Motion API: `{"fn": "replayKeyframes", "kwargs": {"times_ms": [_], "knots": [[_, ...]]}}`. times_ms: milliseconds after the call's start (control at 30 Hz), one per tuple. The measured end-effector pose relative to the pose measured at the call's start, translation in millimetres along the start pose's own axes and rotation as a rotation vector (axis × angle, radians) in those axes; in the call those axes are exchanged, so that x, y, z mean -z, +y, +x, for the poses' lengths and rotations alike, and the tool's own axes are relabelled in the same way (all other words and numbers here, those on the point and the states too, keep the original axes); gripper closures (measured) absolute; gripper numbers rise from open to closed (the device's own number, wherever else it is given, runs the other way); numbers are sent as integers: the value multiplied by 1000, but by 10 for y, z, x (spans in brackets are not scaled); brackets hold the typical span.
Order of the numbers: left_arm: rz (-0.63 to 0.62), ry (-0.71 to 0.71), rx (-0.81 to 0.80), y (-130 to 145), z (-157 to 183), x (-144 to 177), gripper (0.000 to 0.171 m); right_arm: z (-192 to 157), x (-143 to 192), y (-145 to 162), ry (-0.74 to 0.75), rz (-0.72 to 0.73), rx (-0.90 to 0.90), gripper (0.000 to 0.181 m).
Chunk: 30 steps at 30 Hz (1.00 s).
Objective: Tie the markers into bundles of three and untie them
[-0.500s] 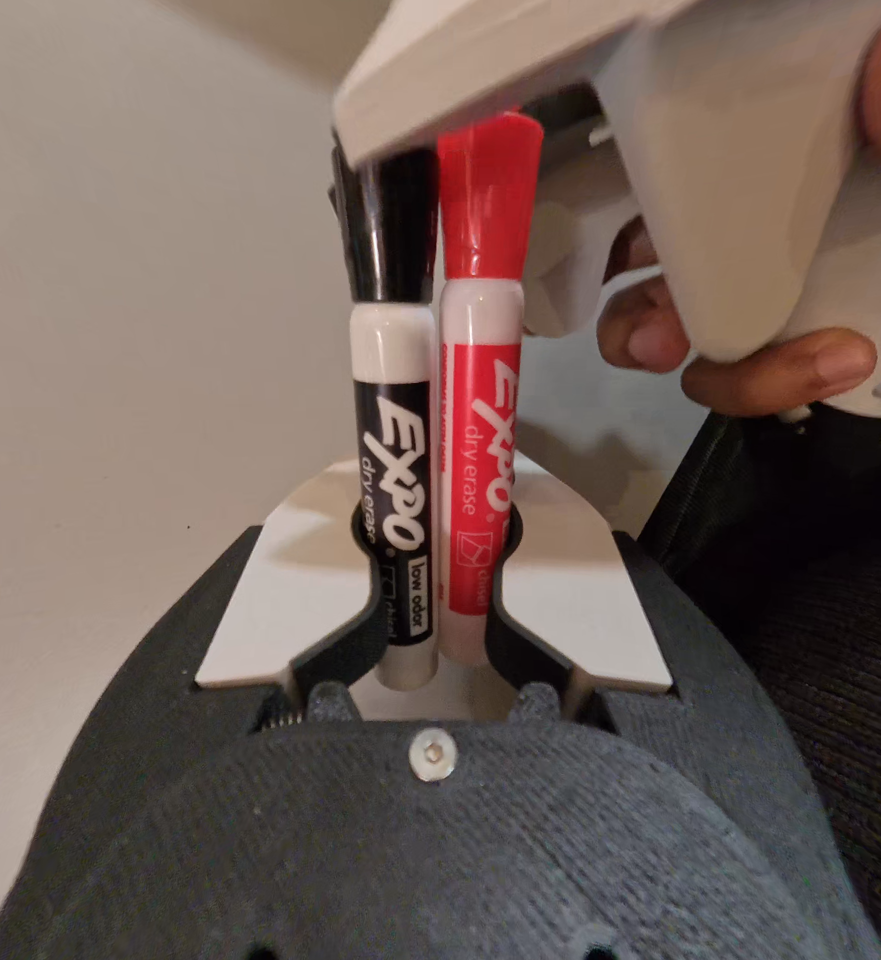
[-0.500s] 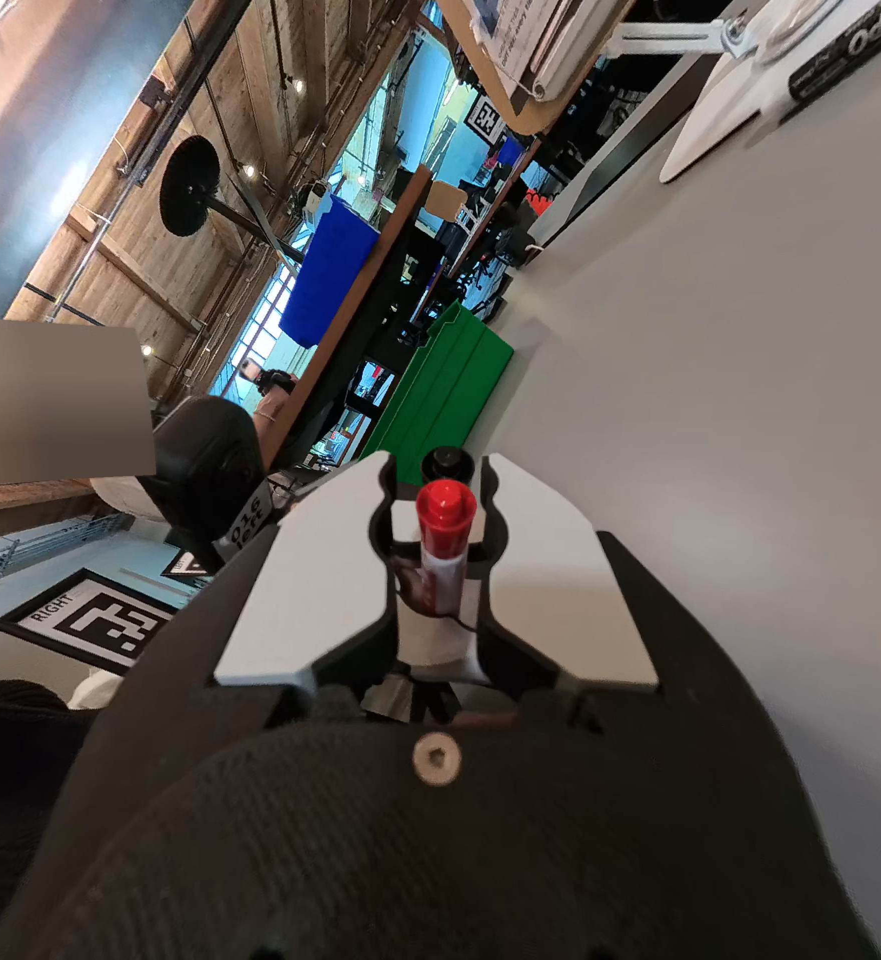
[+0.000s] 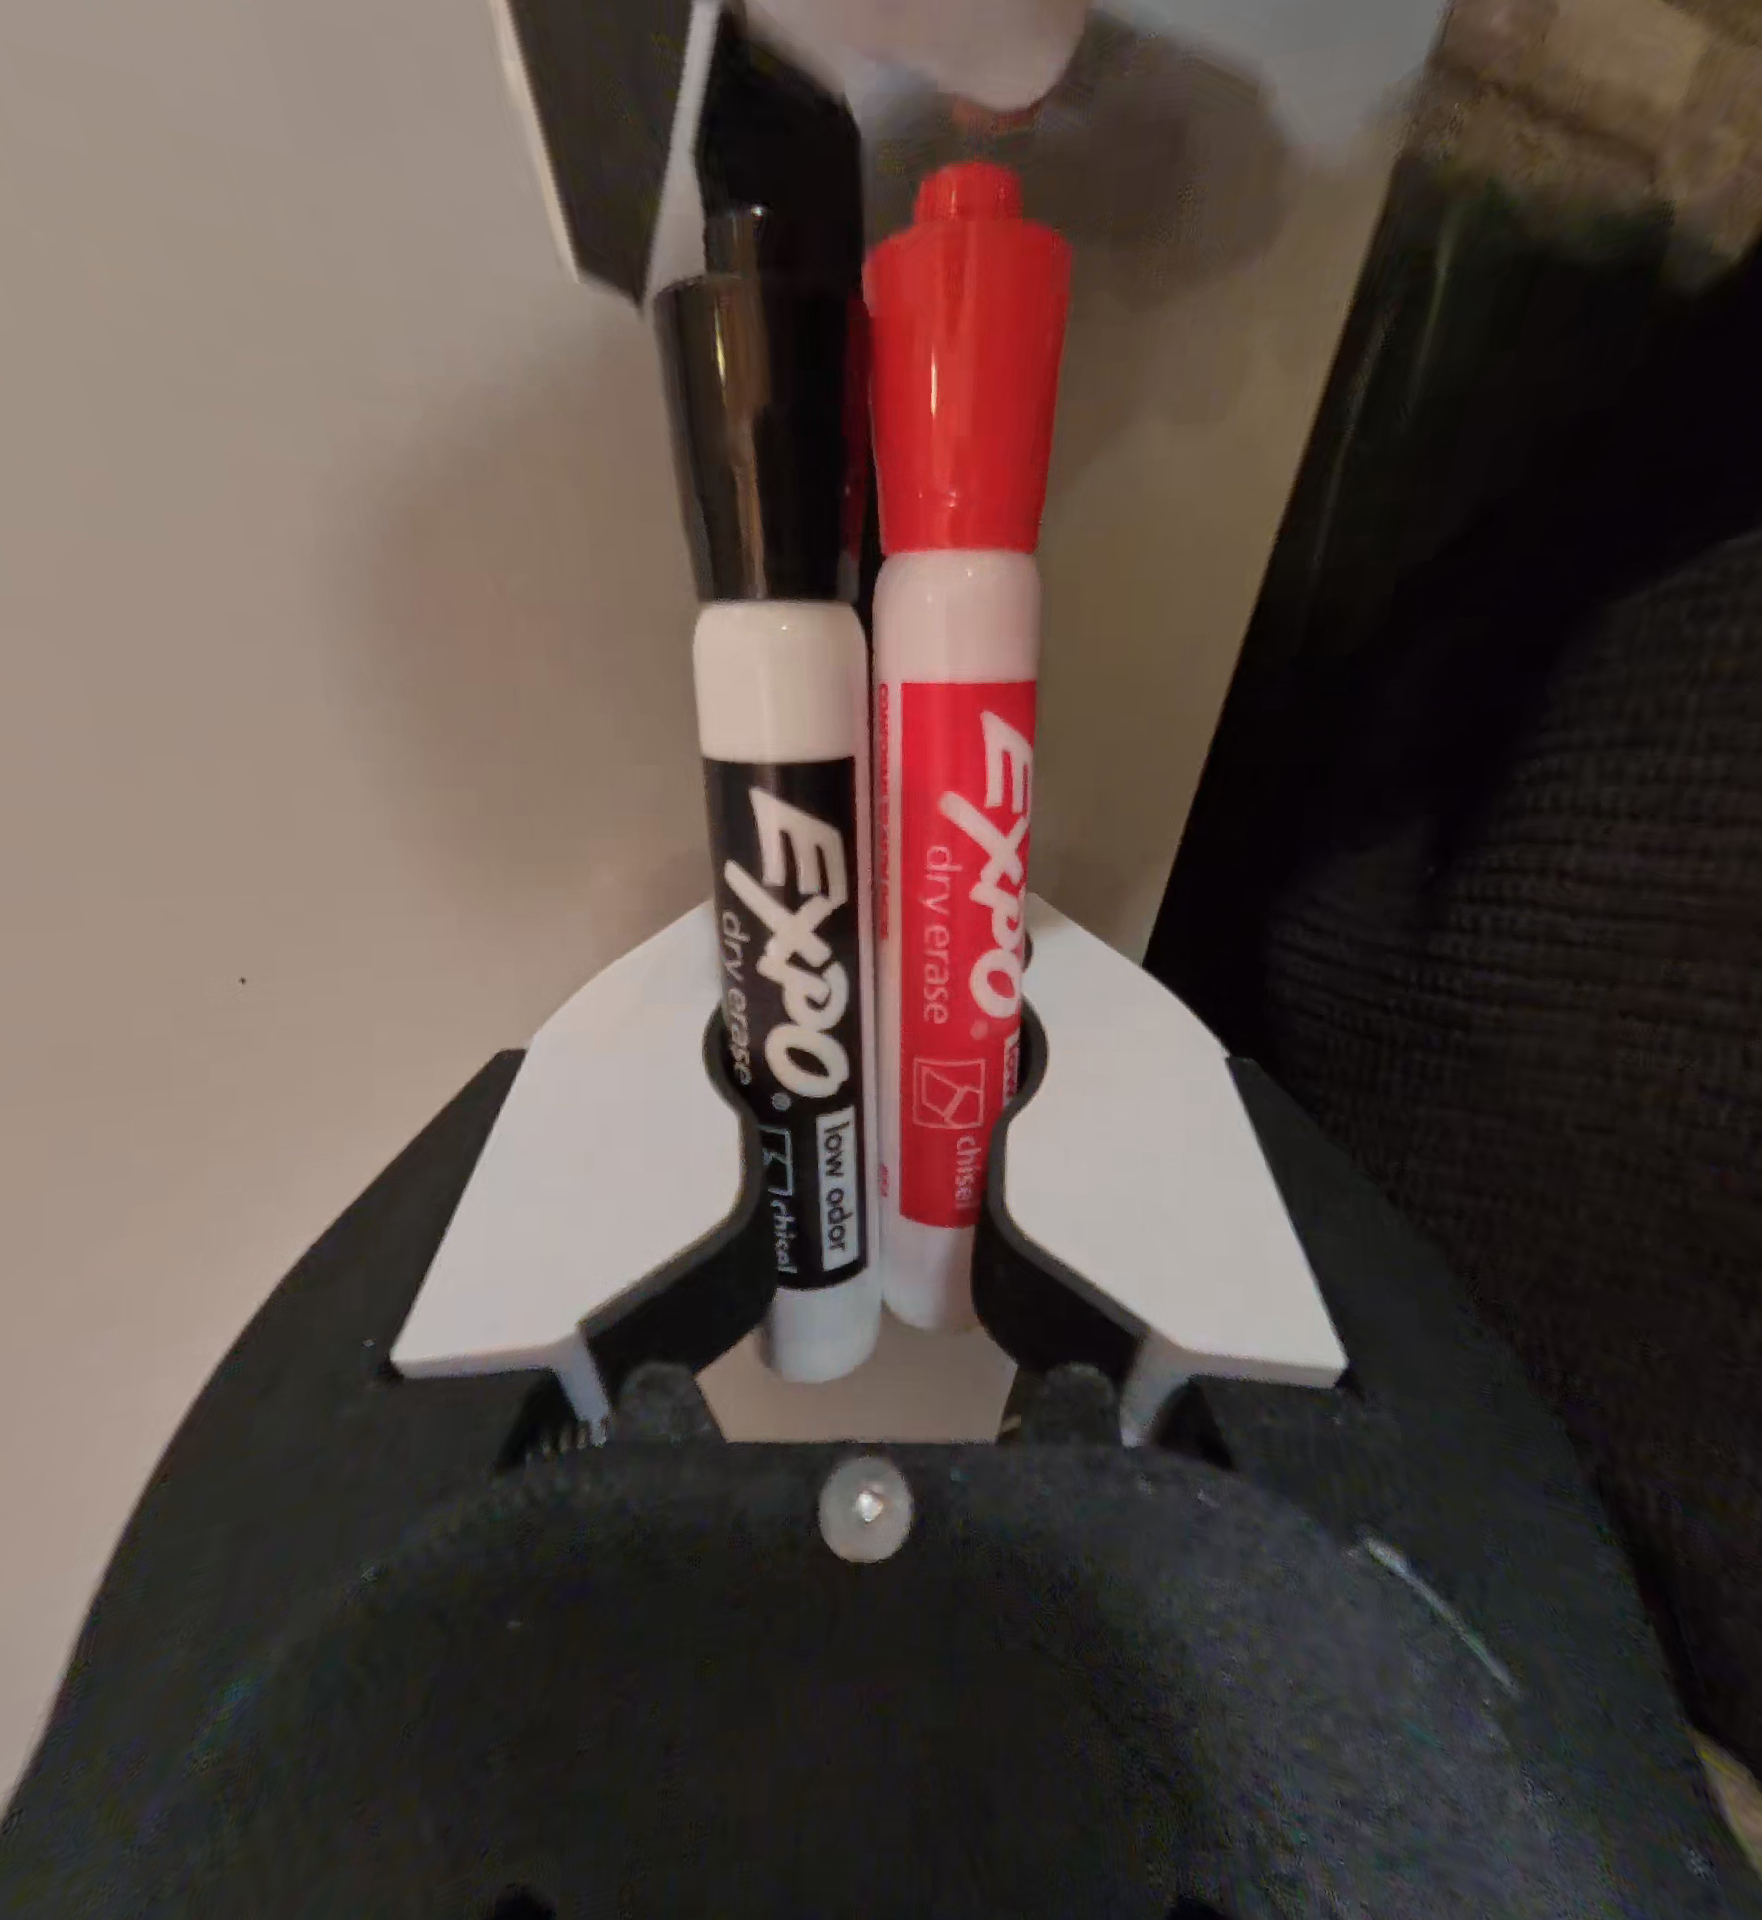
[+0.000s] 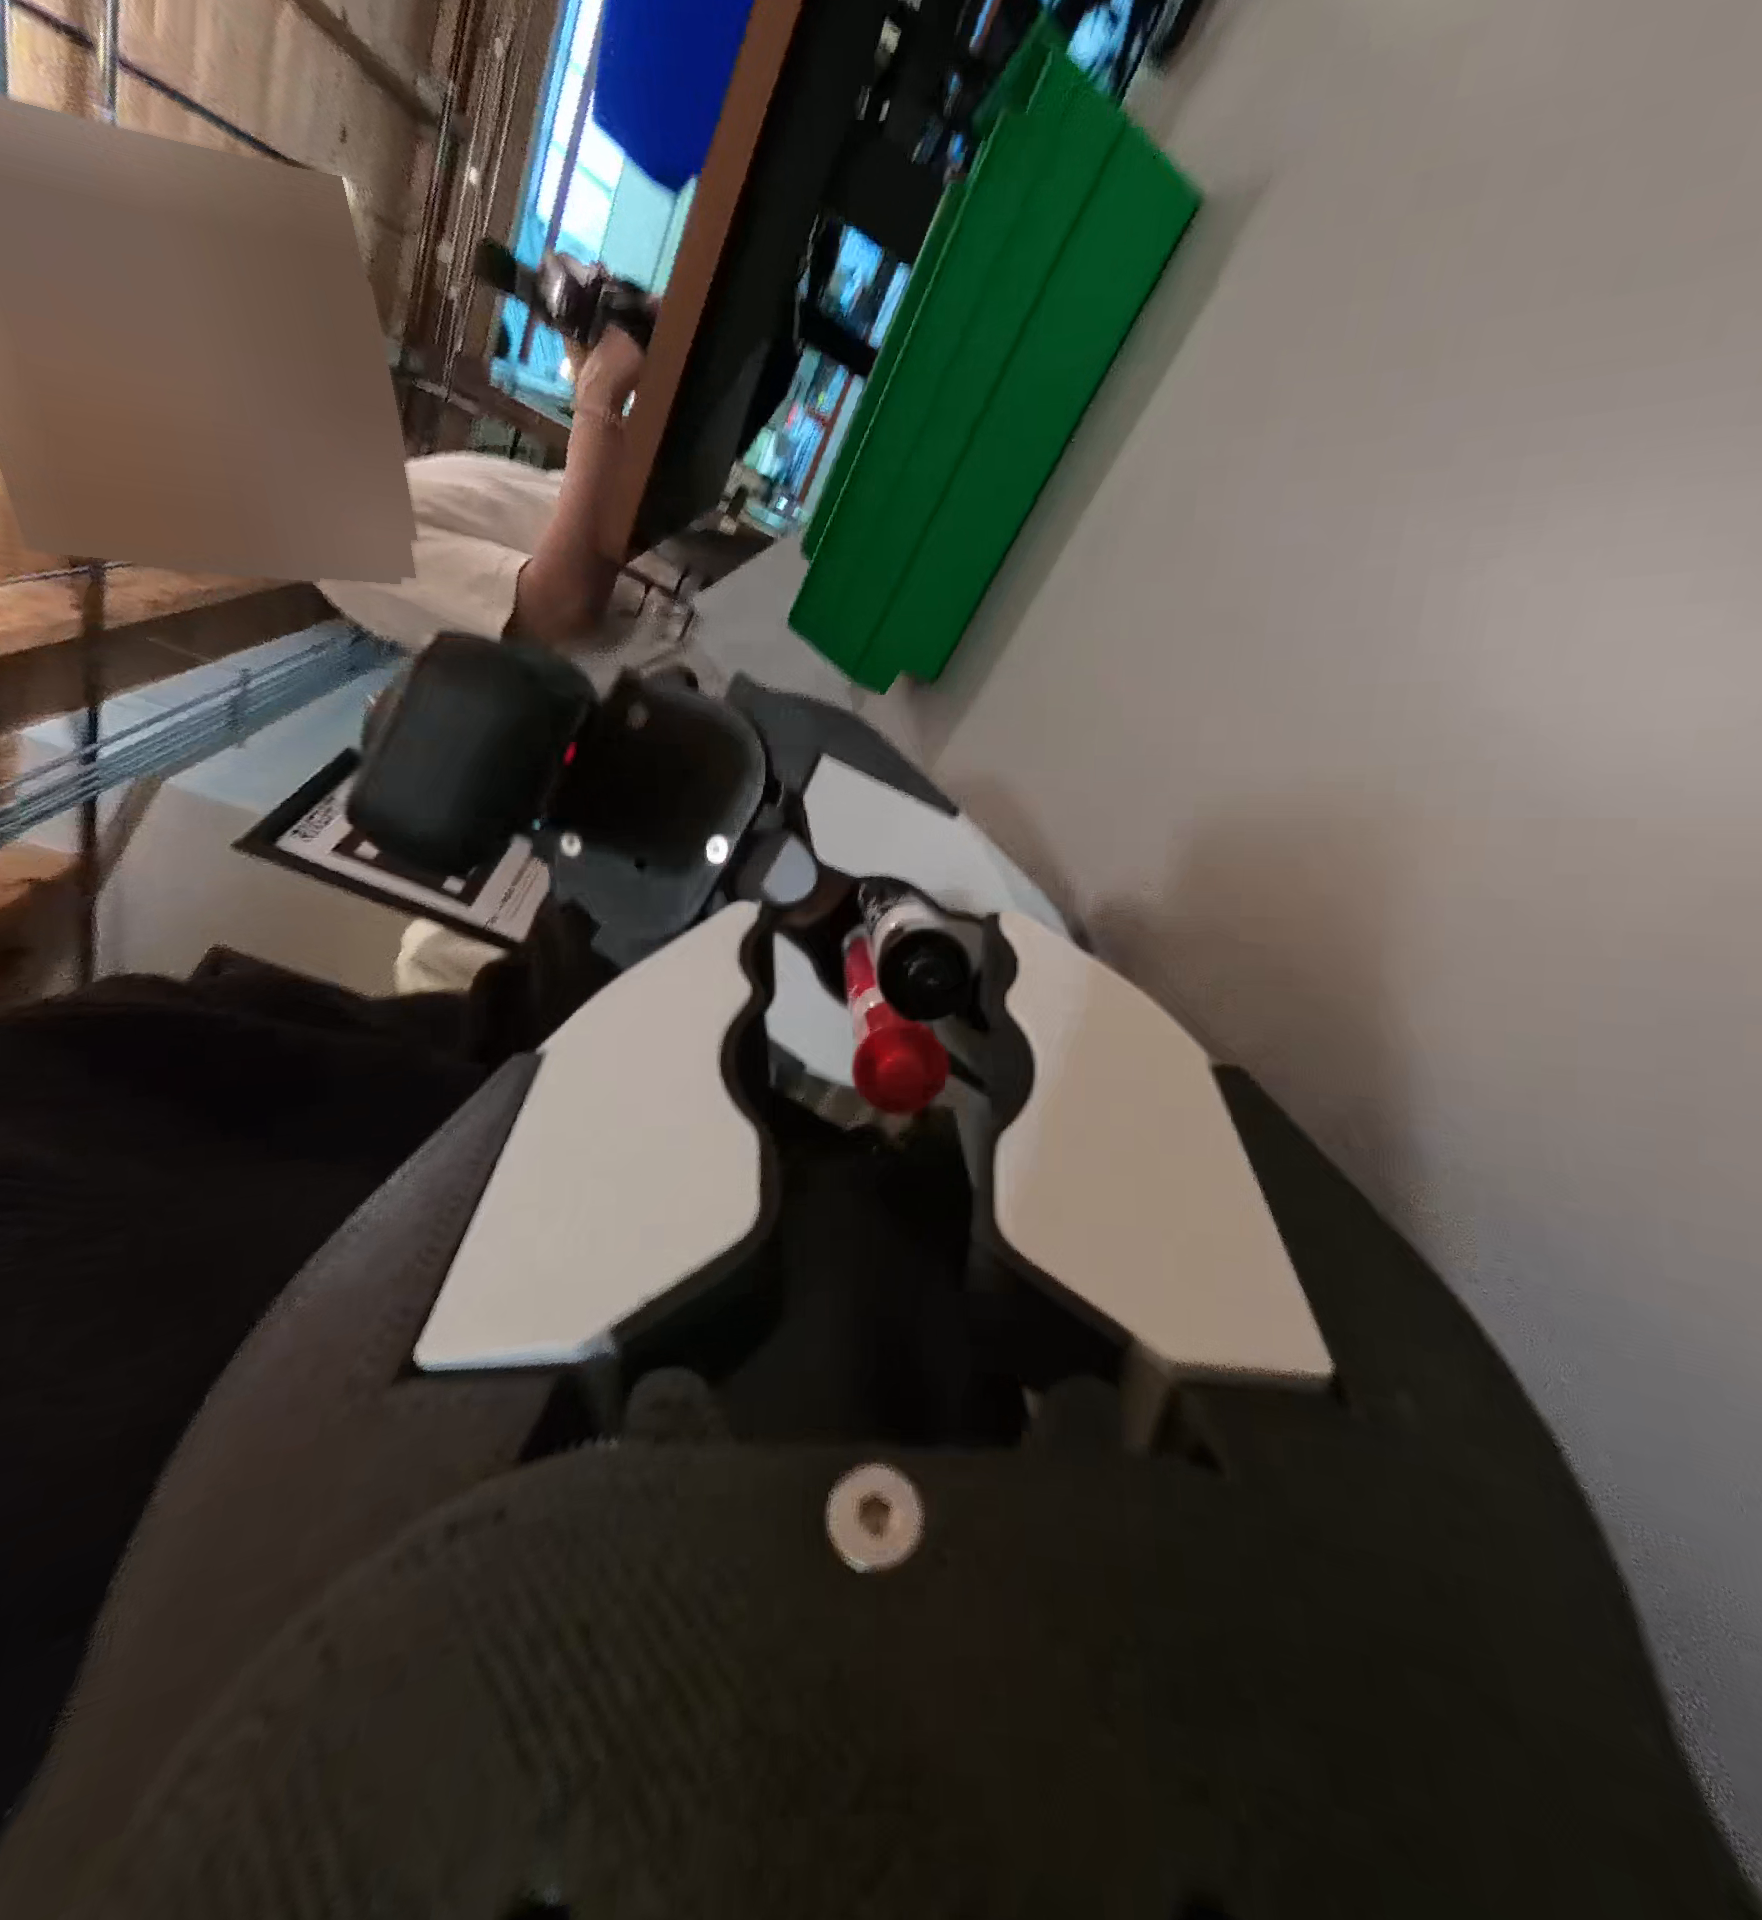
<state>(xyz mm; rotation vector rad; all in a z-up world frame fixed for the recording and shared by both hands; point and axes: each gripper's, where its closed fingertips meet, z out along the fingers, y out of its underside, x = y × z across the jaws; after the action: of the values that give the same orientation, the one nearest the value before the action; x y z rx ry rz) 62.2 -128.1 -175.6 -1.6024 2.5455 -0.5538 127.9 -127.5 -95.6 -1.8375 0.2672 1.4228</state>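
Note:
My left gripper (image 3: 872,977) is shut on a black marker (image 3: 783,935) and a red marker (image 3: 960,831), held side by side with caps pointing forward. A sliver of red between them may be a third marker; I cannot tell. The right gripper's finger (image 3: 628,156) shows blurred just beyond the black cap. In the right wrist view my right gripper (image 4: 877,925) is open. The black cap end (image 4: 924,971) and red cap end (image 4: 898,1065) sit between its fingertips, close to the right finger. The left gripper (image 4: 648,810) shows behind them.
A pale table top (image 3: 233,727) lies under the markers and also shows in the right wrist view (image 4: 1479,727). A green board (image 4: 991,395) stands at its far edge. A dark knitted sleeve (image 3: 1583,1039) is on the right. A person's arm (image 4: 586,499) is in the background. The left gripper's tips are roughly 10 centimeters from the right gripper's.
The right gripper has let go of the marker caps, opened wider and drawn back. Both caps now show fully in the left wrist view. The left gripper still holds the markers.

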Motion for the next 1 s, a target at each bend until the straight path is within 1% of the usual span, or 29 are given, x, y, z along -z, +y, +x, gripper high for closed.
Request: {"fn": "replayKeyframes", "kwargs": {"times_ms": [100, 200, 333, 367, 467, 600, 667, 1000], "knots": [[-74, 34, -98, 103, 6, 69, 127, 39, -111, 149, 26, -63, 4, 142], [-103, 77, -145, 133, 35, 134, 127, 0, -166, 188, 8, -64, -19, 148], [-148, 68, -182, 170, 7, 174, 127, -8, -184, 213, 0, -65, -35, 159], [-151, 65, -185, 167, 1, 180, 127, -3, -188, 223, 2, -70, -36, 163], [-148, 66, -181, 159, 2, 179, 127, 6, -186, 232, 1, -73, -43, 162], [-132, 65, -164, 152, 14, 159, 127, 63, -195, 282, 28, -99, -29, 155], [-127, 51, -159, 155, -2, 158, 127, 54, -203, 256, 24, -75, -29, 161], [-112, 63, -147, 142, 18, 190, 127, 17, -212, 245, 8, -77, -44, 161]]}}
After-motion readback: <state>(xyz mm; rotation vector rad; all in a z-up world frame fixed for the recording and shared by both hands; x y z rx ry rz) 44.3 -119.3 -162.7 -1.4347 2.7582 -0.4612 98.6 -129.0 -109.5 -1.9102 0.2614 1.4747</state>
